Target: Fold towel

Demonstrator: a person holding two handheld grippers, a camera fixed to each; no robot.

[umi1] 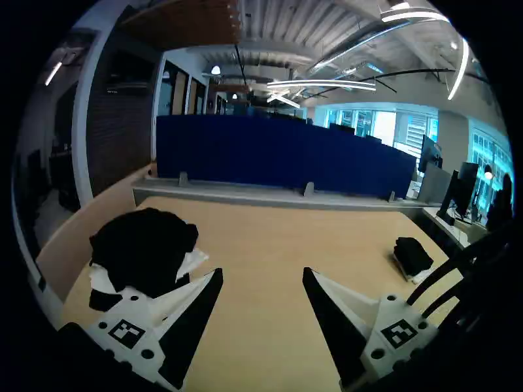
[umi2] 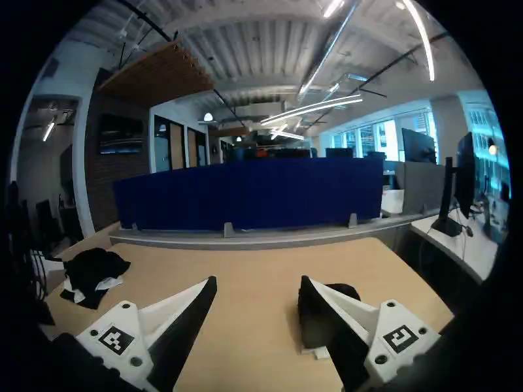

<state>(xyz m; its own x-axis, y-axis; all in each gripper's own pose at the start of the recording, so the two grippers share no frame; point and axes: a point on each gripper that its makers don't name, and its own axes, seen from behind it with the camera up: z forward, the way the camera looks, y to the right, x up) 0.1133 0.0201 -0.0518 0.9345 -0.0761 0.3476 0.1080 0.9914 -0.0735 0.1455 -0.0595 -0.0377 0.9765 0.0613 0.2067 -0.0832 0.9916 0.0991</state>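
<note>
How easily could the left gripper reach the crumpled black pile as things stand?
Probably yes, easily. The left gripper is open and empty. The crumpled black pile lies close ahead on the table, toward the left of the left gripper view, with nothing between them.

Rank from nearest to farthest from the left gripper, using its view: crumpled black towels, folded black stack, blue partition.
1. Crumpled black towels, front left, beside one finger.
2. Folded black stack, far right.
3. Blue partition, behind the table.

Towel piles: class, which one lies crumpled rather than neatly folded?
The big black heap at the left gripper view's left, white cloth showing; the right stack is compact.
</note>
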